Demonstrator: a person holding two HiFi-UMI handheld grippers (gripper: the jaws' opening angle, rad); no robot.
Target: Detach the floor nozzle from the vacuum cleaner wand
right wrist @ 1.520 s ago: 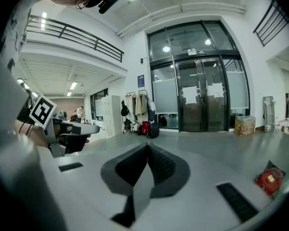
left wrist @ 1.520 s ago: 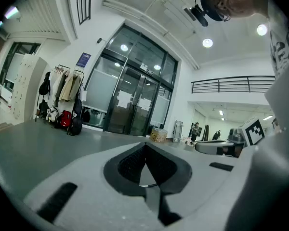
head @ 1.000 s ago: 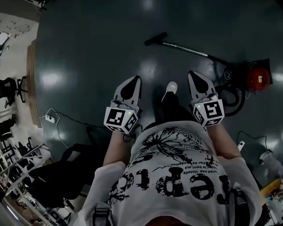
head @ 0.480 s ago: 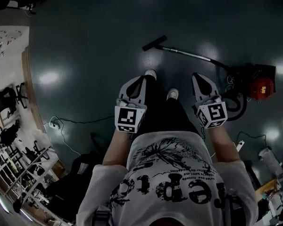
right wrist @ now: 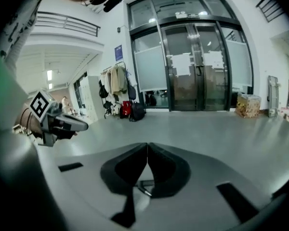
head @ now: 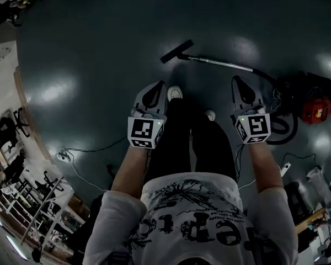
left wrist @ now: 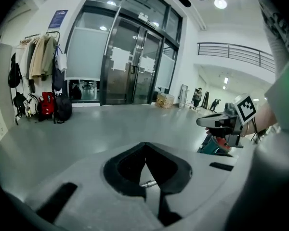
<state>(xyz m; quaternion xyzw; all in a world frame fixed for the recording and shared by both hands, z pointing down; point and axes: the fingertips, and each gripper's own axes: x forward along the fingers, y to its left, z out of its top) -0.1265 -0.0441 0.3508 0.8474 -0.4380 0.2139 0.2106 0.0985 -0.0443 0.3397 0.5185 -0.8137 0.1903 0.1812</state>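
The vacuum lies on the dark floor ahead of me. Its black floor nozzle (head: 175,51) sits on the end of the silver wand (head: 220,63), which runs right to the hose (head: 281,127) and the red body (head: 314,107). My left gripper (head: 159,85) is held out in front of me, shut and empty, short of the nozzle. My right gripper (head: 235,80) is shut and empty too, just short of the wand. In the left gripper view the shut jaws meet at the left gripper's tip (left wrist: 145,145), with the right gripper (left wrist: 220,121) off to the side. The right gripper's tip (right wrist: 147,146) is shut as well.
My legs and white shoes (head: 175,93) stand between the grippers. A cable and power strip (head: 62,155) lie on the floor at the left, with chairs and racks (head: 22,203) beyond. Glass doors (left wrist: 135,66) and a coat rack with bags (left wrist: 41,105) stand far ahead.
I have stepped forward toward the vacuum. Both grippers have sunk lower and spread a little apart, and both stay shut.
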